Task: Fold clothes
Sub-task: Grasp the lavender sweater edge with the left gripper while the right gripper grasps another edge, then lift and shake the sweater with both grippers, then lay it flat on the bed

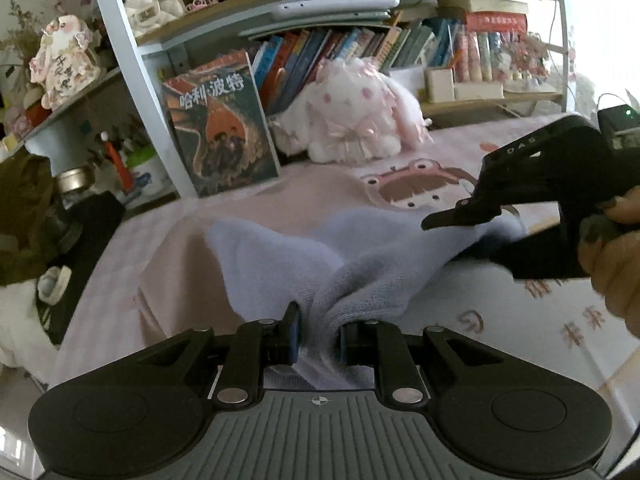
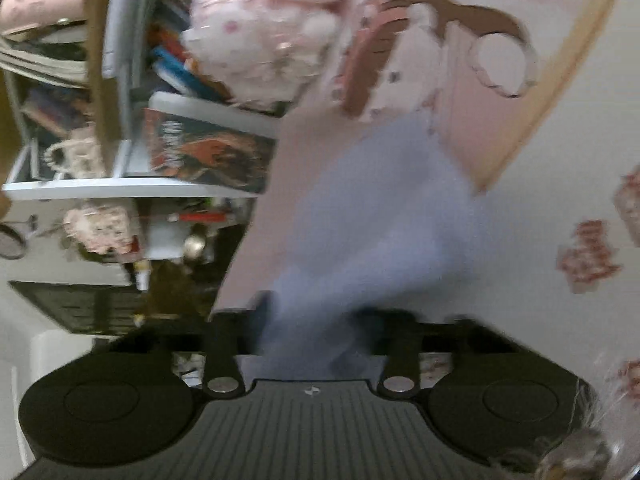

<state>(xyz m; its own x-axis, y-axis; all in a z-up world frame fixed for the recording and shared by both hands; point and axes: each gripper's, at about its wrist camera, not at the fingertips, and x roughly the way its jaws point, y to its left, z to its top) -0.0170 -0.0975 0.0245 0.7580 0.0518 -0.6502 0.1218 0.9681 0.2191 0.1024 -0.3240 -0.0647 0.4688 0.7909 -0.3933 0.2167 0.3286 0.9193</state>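
The pale lavender garment (image 1: 280, 256) is being held up off the pink bedspread (image 1: 168, 240); one bunched edge is being pinched between the closed fingers of the left gripper (image 1: 318, 332) at the near side of the scene; the cloth is being squeezed into a tight wad there, with fabric spilling out past the pads. Over to the right, another edge of the same garment is being clamped by the right gripper (image 1: 460, 236); its fingers are being seen closed onto the cloth, and a hand (image 1: 612, 256) is wrapped round its handle. In the right wrist view the picture is being smeared by blur, yet lavender cloth is being seen running down between that gripper's fingers, so a grip is being read there too.

The garment is being stretched loosely between the two grips, sagging in the middle, its far part draping onto the bedspread just before the cartoon print (image 1: 416, 184); the plush rabbit (image 1: 352, 116) and the propped book (image 1: 224, 124) are being left well apart at the far side, under the bookshelf (image 1: 280, 0).

The step in hand is being judged as the lift-and-spread, early in the fold; next, the two held edges are likely needing to be drawn apart until the sag is taken out, then laid flat on open bedspread; both grips are needing to be kept firm meanwhile, since the wadded hold at the left could be letting a layer slip.
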